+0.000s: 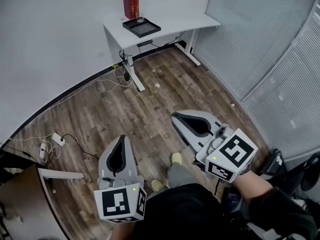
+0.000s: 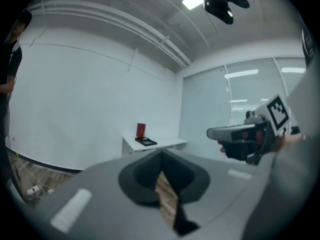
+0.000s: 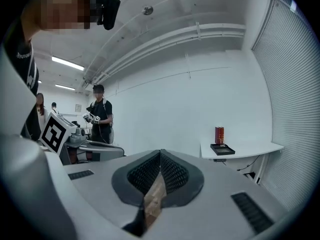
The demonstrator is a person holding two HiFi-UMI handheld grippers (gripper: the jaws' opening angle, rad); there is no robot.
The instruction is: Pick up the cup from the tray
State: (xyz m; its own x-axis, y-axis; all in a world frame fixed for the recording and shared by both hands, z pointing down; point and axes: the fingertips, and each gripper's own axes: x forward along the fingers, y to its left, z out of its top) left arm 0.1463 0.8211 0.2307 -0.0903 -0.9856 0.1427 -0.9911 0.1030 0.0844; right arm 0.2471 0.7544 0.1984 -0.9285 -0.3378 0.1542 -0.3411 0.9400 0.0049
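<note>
Well apart from us, the small, seemingly clear glass cup [image 1: 140, 19] sits on the black rectangular tray [image 1: 145, 30] atop the white counter [image 1: 175, 24], beside red books [image 1: 131, 6]. Our left tongs [image 1: 122, 139] and right tongs [image 1: 175, 116] are both pressed together, pinching nothing.

cup [image 1: 140, 19] in tray [image 1: 145, 30] | tray on desk [image 1: 176, 25] — books [image 1: 131, 6] behind

Both units, the grey plastic left gripper [image 1: 122, 139] and the matching right gripper [image 1: 175, 116], had black-lined jaws. Each carried a white cube [image 1: 120, 203] with black square markers and a small green light [image 1: 134, 189]. Clothing noted: black long sleeve [image 1: 272, 204], grey trousers [image 1: 180, 175], pale yellow shoes [image 1: 176, 158].
</note>
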